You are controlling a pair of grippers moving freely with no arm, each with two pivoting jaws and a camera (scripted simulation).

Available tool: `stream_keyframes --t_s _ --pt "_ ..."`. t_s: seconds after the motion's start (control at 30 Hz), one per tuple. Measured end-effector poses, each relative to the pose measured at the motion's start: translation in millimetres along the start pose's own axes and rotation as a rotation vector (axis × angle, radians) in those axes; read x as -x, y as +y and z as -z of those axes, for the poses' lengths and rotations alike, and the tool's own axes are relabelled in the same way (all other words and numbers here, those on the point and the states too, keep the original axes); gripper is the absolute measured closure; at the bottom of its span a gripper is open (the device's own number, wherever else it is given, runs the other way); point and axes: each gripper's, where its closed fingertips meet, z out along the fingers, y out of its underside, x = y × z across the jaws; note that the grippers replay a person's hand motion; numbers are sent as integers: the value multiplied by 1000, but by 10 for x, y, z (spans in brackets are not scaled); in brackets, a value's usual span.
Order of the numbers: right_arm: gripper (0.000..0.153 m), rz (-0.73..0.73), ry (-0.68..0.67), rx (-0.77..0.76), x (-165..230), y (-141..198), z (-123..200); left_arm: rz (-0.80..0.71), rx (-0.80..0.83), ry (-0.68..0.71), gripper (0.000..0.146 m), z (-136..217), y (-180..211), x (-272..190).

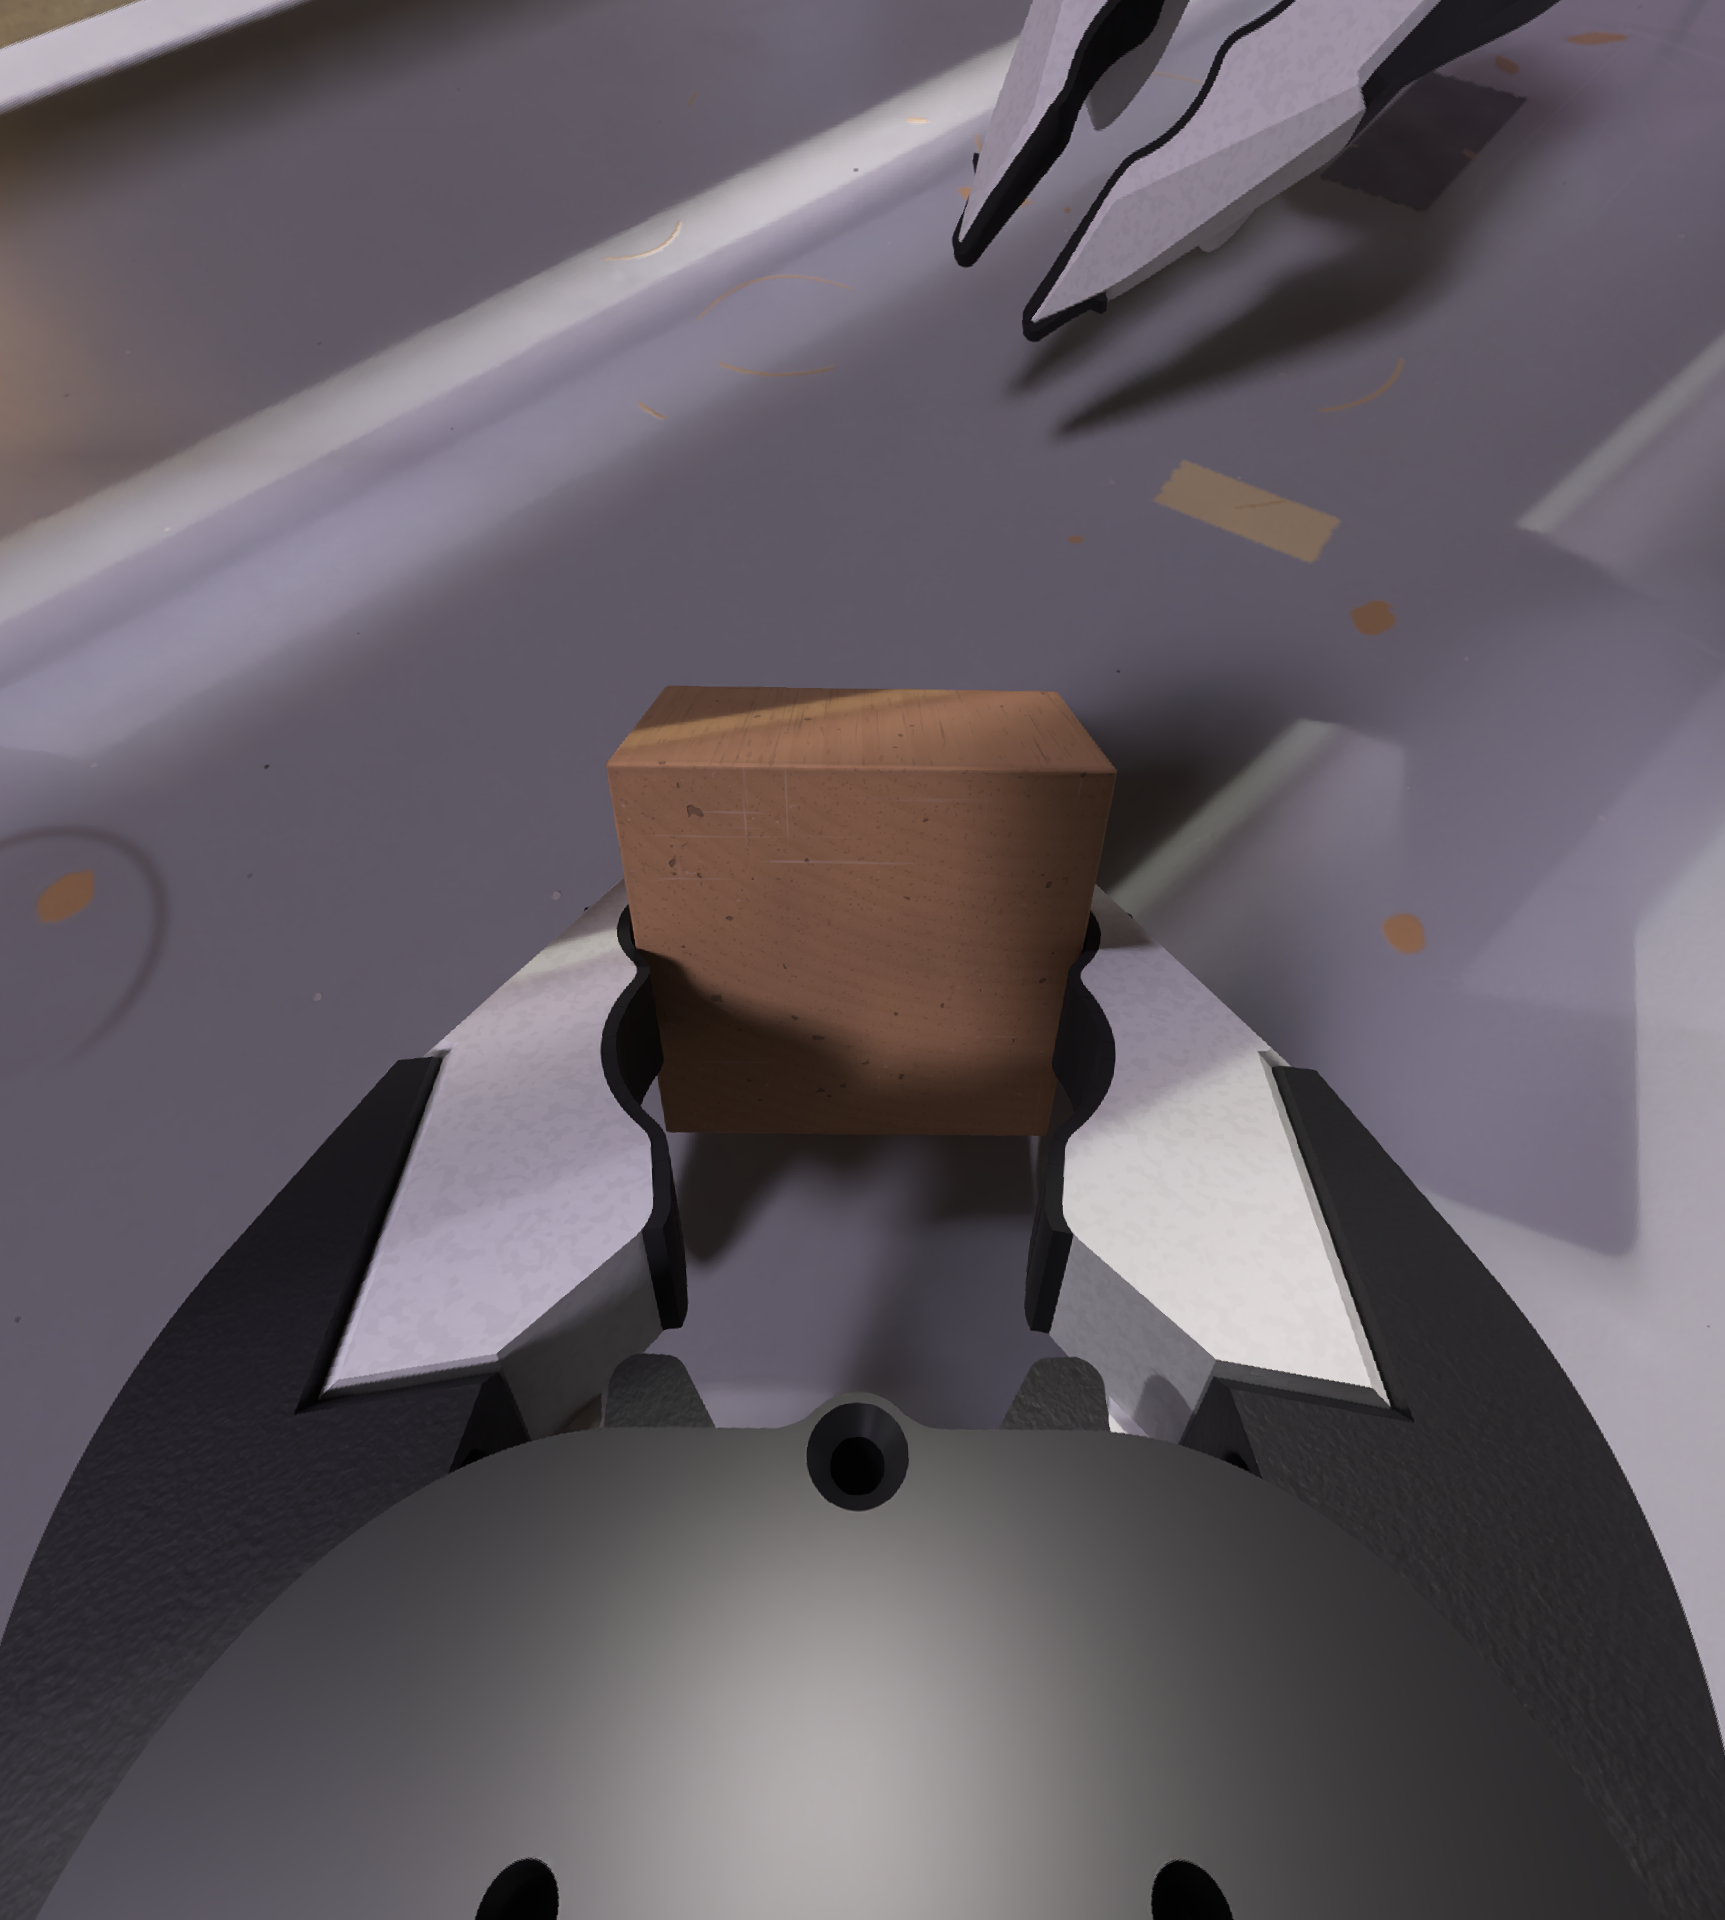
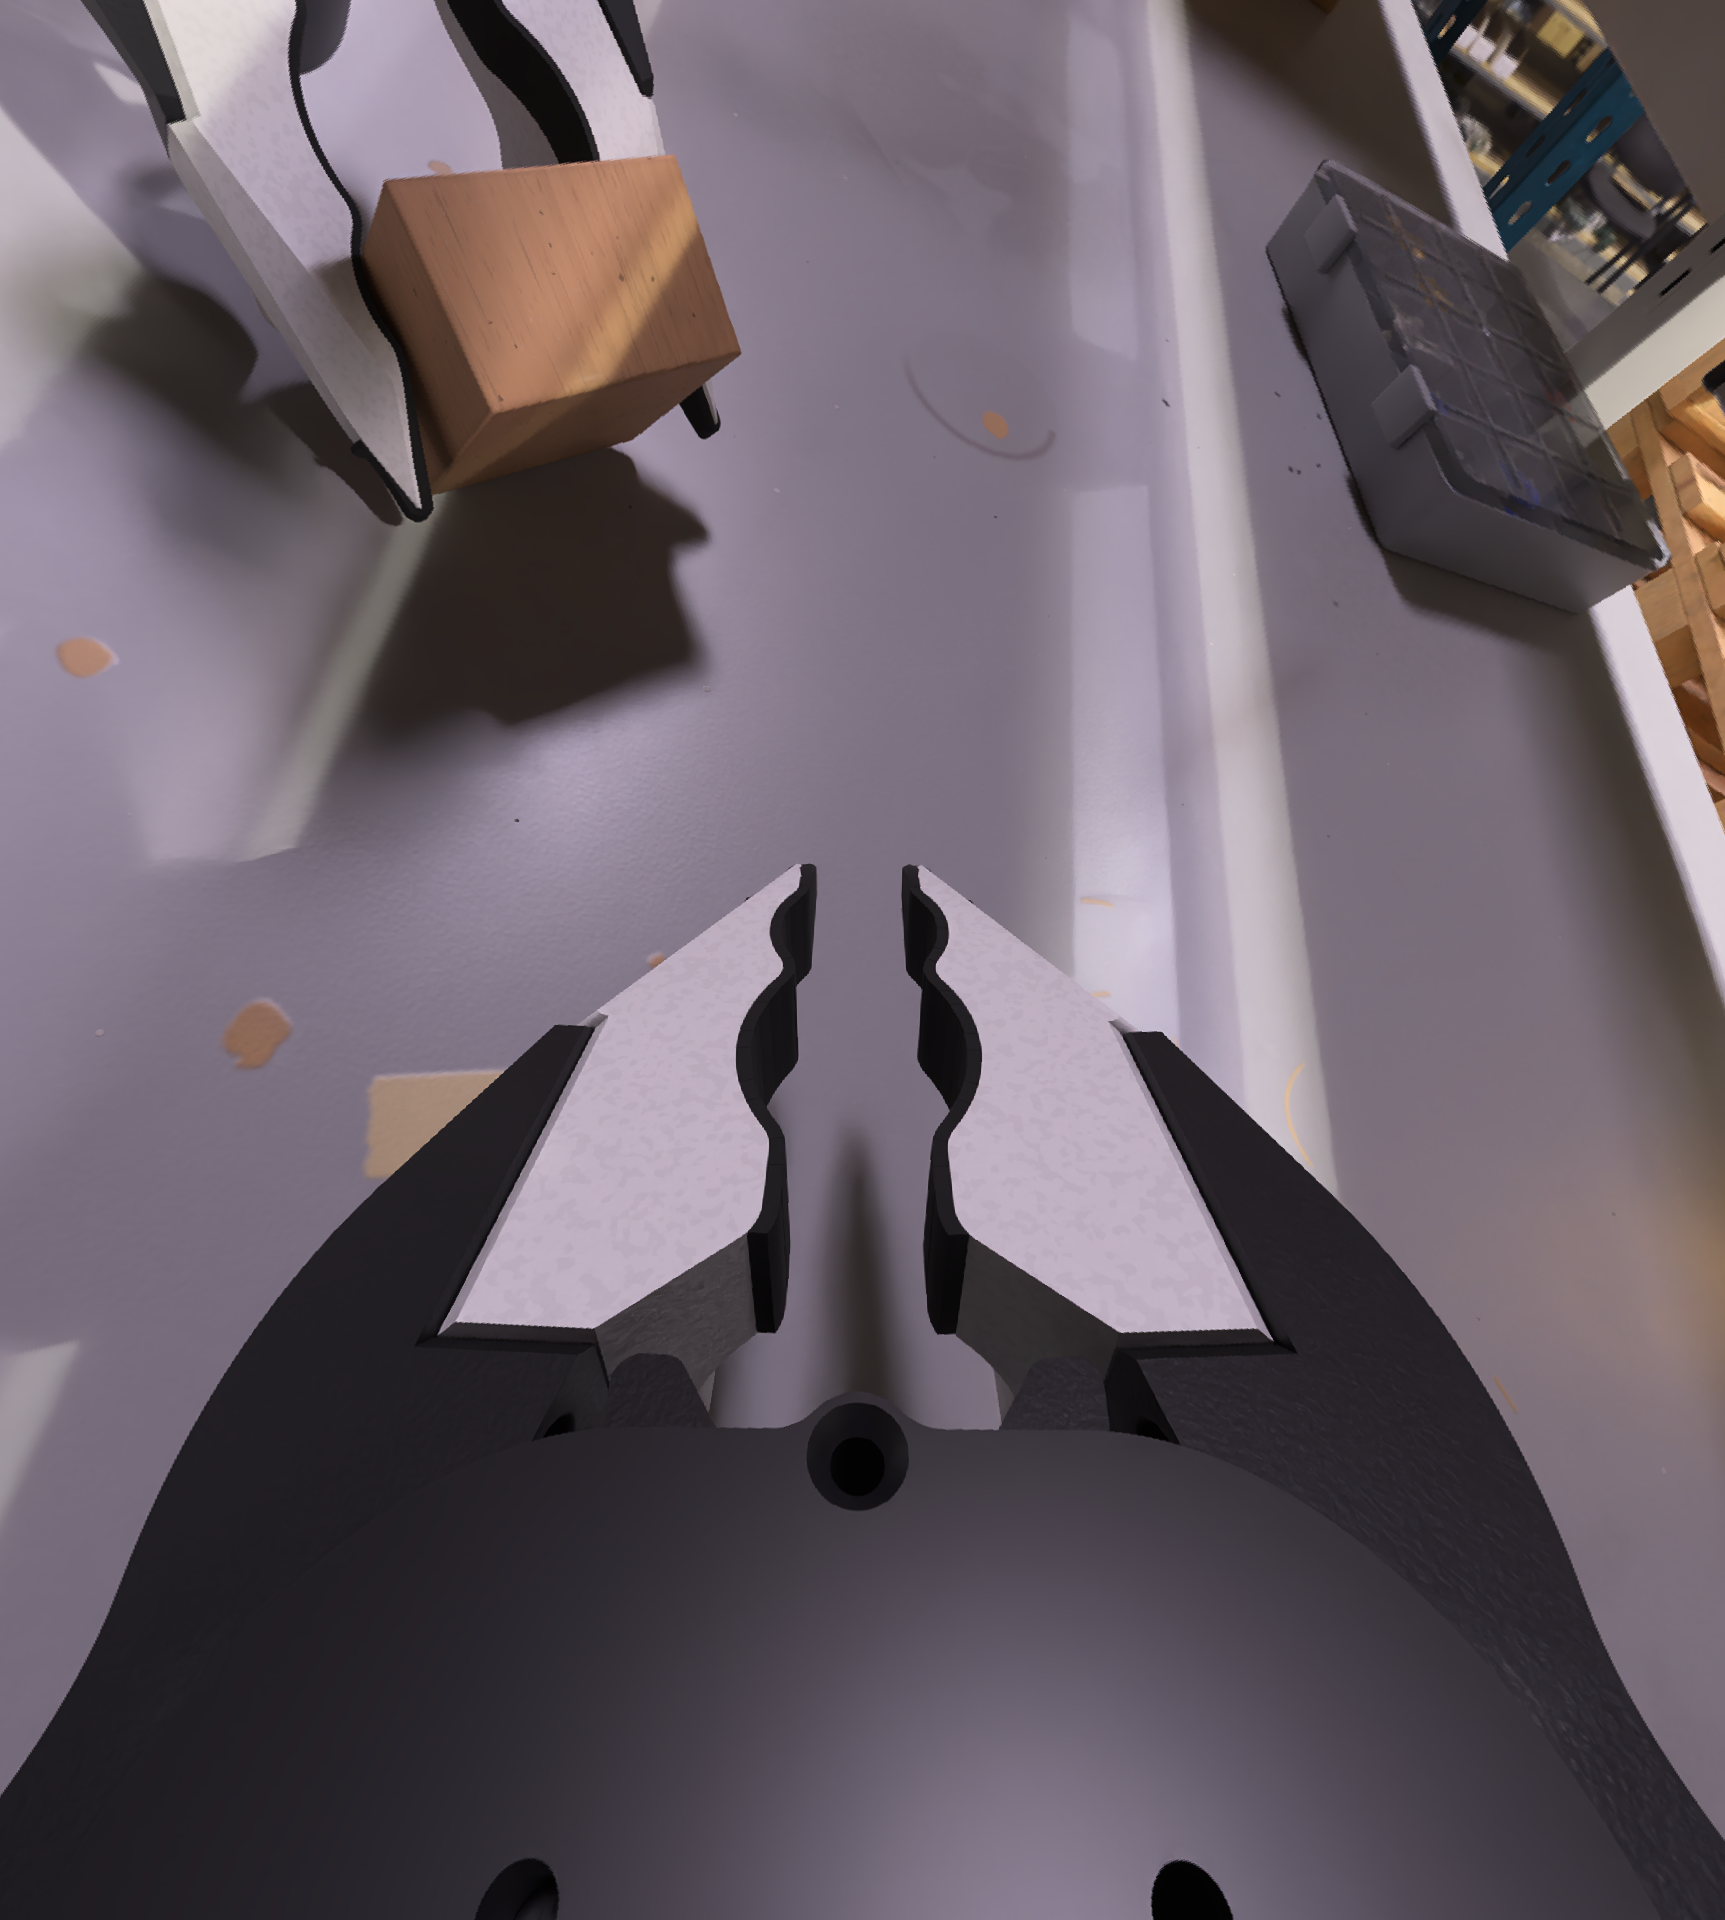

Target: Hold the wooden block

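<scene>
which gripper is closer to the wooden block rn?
Left. The left gripper has the wooden block clamped between its fingers. The right gripper is apart from it over the table, jaws slightly open and empty.

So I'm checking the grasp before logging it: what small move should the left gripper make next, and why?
Probably none beyond keeping the left gripper clamped steady. Both fingers press opposite sides of the wooden block, which appears lifted above its shadow on the table. The right gripper hangs apart, holding nothing.

- The grey table [image 2: 941, 644] is carrying a grey compartment box [image 2: 1450, 384] lying near its right edge;
- a tan tape strip [image 1: 1247, 511] and small tan flecks [image 2: 85, 657] are lying on it.
</scene>
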Motion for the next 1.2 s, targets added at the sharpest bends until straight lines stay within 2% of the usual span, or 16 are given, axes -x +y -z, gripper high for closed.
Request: stream_keyframes --t_s 1.2 --pt "136 11 1 5 8 2 -4 -11 5 -5 69 -4 3 -13"
